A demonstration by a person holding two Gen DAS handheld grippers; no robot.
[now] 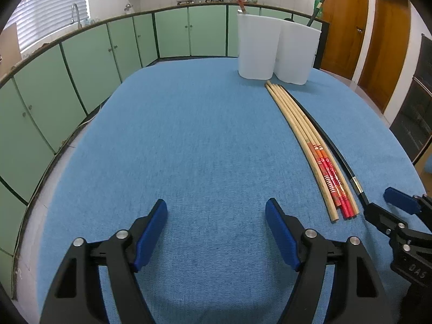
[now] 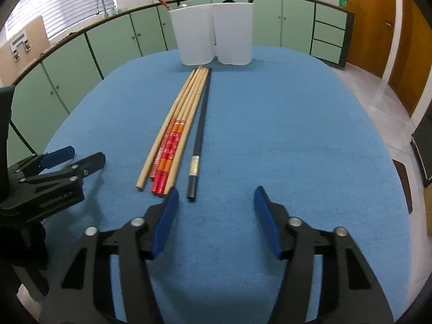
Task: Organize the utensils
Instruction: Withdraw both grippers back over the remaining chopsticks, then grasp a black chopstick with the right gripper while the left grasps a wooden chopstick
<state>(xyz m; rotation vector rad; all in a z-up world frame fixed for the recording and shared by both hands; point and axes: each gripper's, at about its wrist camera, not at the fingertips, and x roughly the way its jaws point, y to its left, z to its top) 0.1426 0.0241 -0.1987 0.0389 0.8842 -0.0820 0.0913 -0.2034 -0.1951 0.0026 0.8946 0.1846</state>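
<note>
Two grippers hang over the blue table, both open and empty: the left gripper wide, over bare cloth; the right gripper narrower, nothing between its pads. The chopsticks lie in a tight row, pointing toward the white holder; the black chopstick lies on the right edge of the row. Its near end sits just ahead of the right gripper's left finger.

Recommended procedure, judged from this layout:
1. Shift the right gripper left until the black end is centred between the pads.
2. Close on that stick alone (its neighbours lie close, so keep the pads off them).
3. Lift and tip it upright over the compartment already holding a black stick.
</note>
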